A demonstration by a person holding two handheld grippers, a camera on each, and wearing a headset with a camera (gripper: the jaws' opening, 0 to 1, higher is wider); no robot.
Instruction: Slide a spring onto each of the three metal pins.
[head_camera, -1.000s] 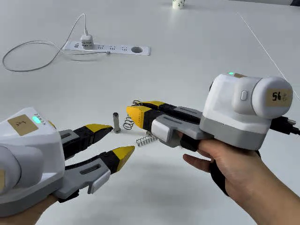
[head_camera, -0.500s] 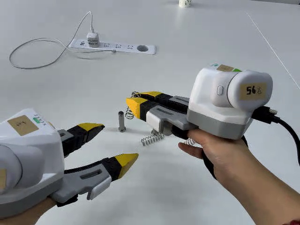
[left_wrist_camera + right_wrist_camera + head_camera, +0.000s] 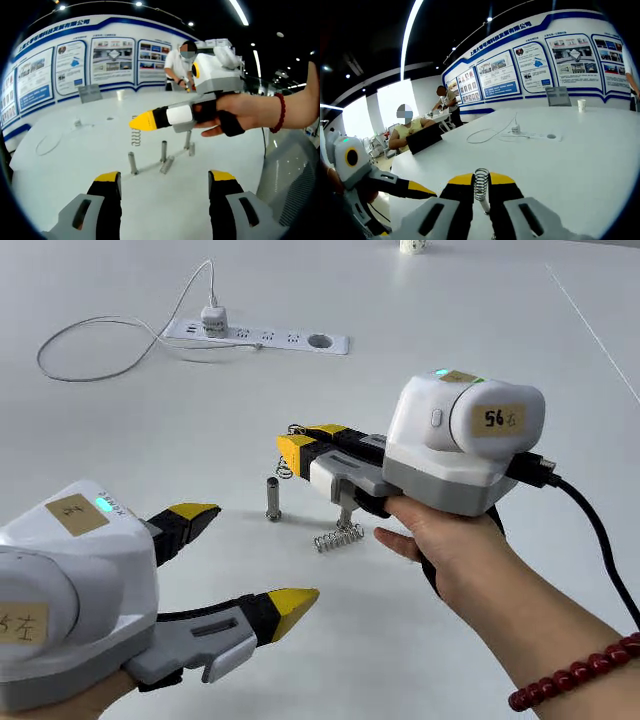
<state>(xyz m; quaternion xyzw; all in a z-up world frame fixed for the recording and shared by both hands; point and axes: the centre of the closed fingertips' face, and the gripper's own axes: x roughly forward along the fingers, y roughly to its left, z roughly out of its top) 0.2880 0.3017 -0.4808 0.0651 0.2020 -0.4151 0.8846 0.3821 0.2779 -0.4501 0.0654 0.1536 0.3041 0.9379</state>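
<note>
My right gripper (image 3: 292,447) is shut on a small metal spring (image 3: 481,181), which stands upright between its yellow tips and hangs below them in the left gripper view (image 3: 136,136). It hovers just above and behind an upright metal pin (image 3: 272,498). In the left gripper view, three bare pins (image 3: 132,163) (image 3: 163,151) (image 3: 188,140) stand in a row on the white table. Another spring (image 3: 338,537) lies flat beside them. My left gripper (image 3: 245,558) is open at the near left with nothing between its fingers, its tips short of the pins (image 3: 165,177).
A white power strip (image 3: 255,337) with a plugged charger and a looping cable (image 3: 95,350) lies at the back left. A paper cup (image 3: 410,246) stands at the far edge. Other people sit at distant tables (image 3: 407,131).
My right gripper has risen and drawn back from the nearest pin, carrying the spring with it. The left gripper stays open. The head camera has shifted.
</note>
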